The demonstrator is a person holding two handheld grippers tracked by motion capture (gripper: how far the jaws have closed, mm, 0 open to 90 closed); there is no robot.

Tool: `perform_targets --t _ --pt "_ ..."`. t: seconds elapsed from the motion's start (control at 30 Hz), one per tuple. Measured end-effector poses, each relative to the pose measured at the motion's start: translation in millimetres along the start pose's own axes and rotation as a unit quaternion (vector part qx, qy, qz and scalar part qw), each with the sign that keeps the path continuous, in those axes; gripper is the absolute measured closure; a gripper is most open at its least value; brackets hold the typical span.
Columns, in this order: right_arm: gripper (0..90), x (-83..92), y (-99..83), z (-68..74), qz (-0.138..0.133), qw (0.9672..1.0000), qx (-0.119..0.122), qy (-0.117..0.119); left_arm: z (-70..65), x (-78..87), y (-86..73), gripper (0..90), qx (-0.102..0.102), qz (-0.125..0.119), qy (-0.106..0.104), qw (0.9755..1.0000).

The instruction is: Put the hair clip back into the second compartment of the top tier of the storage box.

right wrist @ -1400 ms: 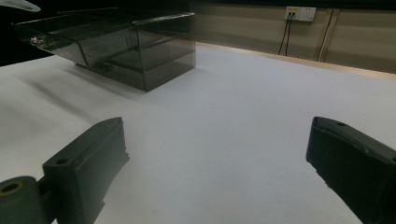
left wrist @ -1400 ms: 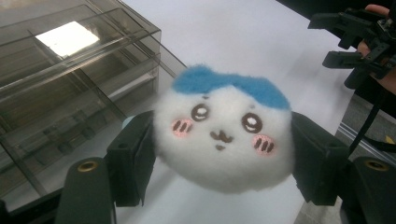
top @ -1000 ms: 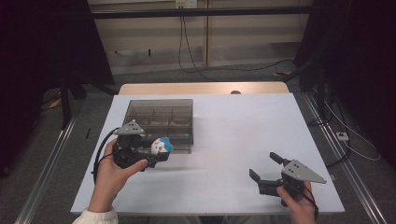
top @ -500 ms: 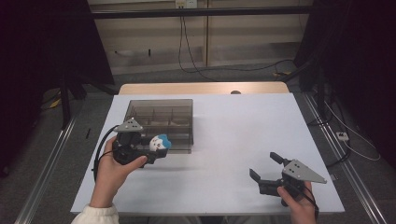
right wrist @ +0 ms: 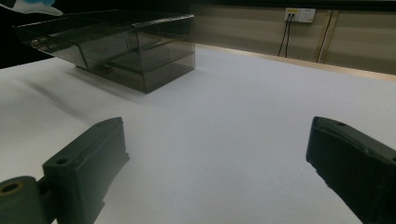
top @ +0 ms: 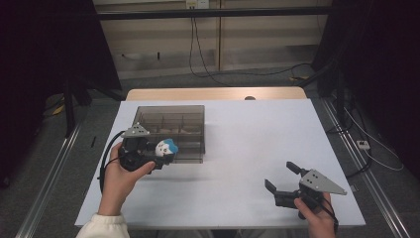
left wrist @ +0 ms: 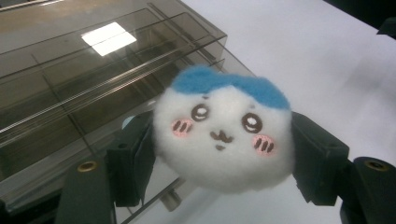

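A round white plush toy point(left wrist: 224, 135) with a blue tuft and an embroidered face sits squeezed between both jaws of my left gripper point(top: 161, 153), which is shut on it. From above, the plush toy point(top: 164, 147) hovers over the front left part of a smoky transparent divided box point(top: 171, 124). That box point(left wrist: 70, 88) lies just behind and below the toy in the left gripper view. My right gripper point(top: 282, 178) rests open near the table's front right, nothing between its jaws, and its own view shows the box point(right wrist: 126, 46) far off.
The white table point(top: 247, 134) stretches between the box and my right gripper. A wooden strip point(top: 213, 94) runs along its far edge. Cables point(top: 208, 54) and dark stands lie on the floor beyond. A wall socket point(right wrist: 300, 15) is visible in the right gripper view.
My left gripper has carried the plush toy slightly back and up, from beside the box's front edge to over it. The right gripper has stayed in place.
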State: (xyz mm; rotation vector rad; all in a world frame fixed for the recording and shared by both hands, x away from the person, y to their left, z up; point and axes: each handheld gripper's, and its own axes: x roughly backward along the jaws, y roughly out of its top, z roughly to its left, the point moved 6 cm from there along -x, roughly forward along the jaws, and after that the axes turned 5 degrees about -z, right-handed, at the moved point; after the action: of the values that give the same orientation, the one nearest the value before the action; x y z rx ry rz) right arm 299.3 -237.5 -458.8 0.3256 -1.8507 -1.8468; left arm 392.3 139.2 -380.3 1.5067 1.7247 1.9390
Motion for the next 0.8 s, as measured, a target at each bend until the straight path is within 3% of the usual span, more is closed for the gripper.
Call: perform_targets --t 0.27,0.63,0.8 --pt "4.2 0.0 0.0 -0.1 0.0 1.0 0.0 0.0 5.3 -1.0 -1.5 31.2 0.002 -0.002 0.01 0.9999" --pt "4.2 0.1 0.1 0.0 0.0 1.0 0.001 0.0 13.3 -8.0 -2.6 31.1 -0.012 0.005 0.03 0.9995" --pt "4.3 0.3 -0.3 -0.4 0.001 1.0 -0.001 0.0 17.6 -12.7 -6.0 31.0 -0.006 0.008 0.037 0.9993"
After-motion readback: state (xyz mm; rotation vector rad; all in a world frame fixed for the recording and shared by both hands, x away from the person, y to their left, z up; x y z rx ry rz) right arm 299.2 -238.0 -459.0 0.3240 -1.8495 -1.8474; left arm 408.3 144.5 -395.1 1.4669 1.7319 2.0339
